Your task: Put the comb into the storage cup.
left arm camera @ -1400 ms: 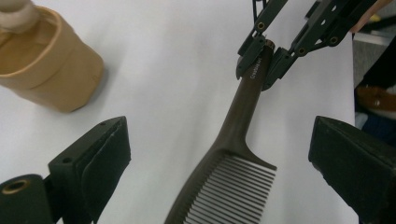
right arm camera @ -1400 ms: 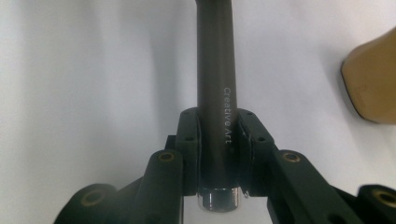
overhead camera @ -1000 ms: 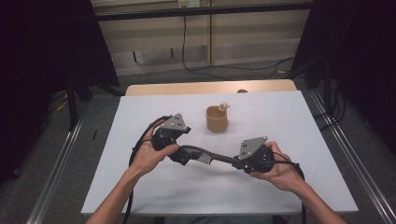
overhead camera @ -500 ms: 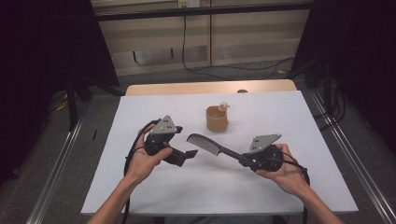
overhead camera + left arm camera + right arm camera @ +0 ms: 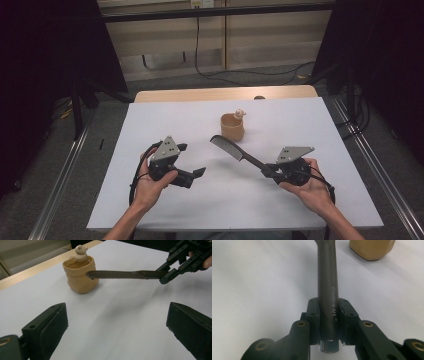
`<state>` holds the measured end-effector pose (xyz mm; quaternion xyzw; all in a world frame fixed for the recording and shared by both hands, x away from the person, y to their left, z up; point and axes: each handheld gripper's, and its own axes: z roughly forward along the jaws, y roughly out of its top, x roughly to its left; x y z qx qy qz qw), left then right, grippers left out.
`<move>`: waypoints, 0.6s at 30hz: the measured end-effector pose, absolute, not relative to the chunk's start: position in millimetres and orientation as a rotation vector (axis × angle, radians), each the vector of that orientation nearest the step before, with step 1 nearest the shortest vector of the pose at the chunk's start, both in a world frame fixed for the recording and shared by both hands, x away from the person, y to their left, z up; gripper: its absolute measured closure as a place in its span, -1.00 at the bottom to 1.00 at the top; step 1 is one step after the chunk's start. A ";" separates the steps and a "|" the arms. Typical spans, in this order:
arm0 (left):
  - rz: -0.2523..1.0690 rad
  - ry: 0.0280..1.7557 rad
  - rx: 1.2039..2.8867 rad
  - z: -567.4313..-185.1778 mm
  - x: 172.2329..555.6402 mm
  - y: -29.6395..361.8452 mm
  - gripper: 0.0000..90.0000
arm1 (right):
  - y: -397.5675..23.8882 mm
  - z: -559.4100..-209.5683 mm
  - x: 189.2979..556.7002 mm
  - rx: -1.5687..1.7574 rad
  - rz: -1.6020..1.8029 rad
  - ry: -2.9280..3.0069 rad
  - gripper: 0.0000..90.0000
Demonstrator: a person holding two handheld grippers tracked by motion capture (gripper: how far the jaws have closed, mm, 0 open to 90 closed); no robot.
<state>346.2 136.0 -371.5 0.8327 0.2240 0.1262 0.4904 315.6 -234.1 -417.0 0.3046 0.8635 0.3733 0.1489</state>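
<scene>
High view: the white rectangular table [image 5: 150,125] carries one standing item, a small tan pot with a bear figure on its rim [image 5: 232,126], set near the far centre. Wide bare surface lies to both sides and toward the near edge.

The left gripper [image 5: 192,160] rests near the left-centre, jaws spread wide with nothing between them. The right gripper [image 5: 269,171] sits right of centre, jaws clamped on the handle end of a dark grey plastic comb [image 5: 235,150]. The comb extends up and left, raised off the table, its toothed end close to the pot.

Left gripper view: both black jaws stand far apart over bare table; the comb [image 5: 120,274] runs level beyond them, its tip in front of the pot [image 5: 80,275], contact not determinable.

Right gripper view: the handle [image 5: 327,290] sits squarely between the closed pads and bears the printed text "Creative Art".
</scene>
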 end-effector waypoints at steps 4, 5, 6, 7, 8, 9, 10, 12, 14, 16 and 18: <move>0.321 0.563 1.996 -381.0 345.5 138.7 -0.91 | -233.2 -423.7 315.1 0.897 1.103 2.462 0.62; 0.328 0.574 1.983 -382.3 345.1 139.0 -0.91 | -233.2 -424.6 314.9 0.905 1.118 2.454 0.62; 0.334 0.582 1.974 -383.0 344.9 139.4 -0.91 | -233.2 -425.1 314.8 0.907 1.133 2.447 0.62; 0.336 0.579 1.963 -383.8 344.7 139.3 -0.91 | -233.2 -425.5 314.6 0.907 1.145 2.440 0.62; 0.335 0.580 1.958 -384.6 344.2 138.8 -0.91 | -233.1 -425.9 314.4 0.904 1.159 2.432 0.62; 0.337 0.587 1.953 -385.6 343.2 138.1 -0.91 | -233.0 -426.4 314.1 0.903 1.174 2.428 0.62; 0.338 0.581 1.946 -387.0 342.4 138.2 -0.91 | -232.9 -427.0 313.4 0.896 1.186 2.419 0.62; 0.339 0.577 1.950 -390.4 340.7 137.8 -0.91 | -232.5 -428.3 311.4 0.900 1.230 2.406 0.62; 0.331 0.575 1.959 -394.8 338.7 136.6 -0.91 | -232.4 -429.2 310.3 0.898 1.260 2.396 0.62; 0.328 0.575 1.962 -396.8 337.7 135.7 -0.91 | -233.0 -430.5 309.7 0.904 1.311 2.364 0.62; 0.340 0.568 1.963 -397.6 337.0 134.8 -0.91 | -233.6 -431.2 309.0 0.902 1.341 2.338 0.62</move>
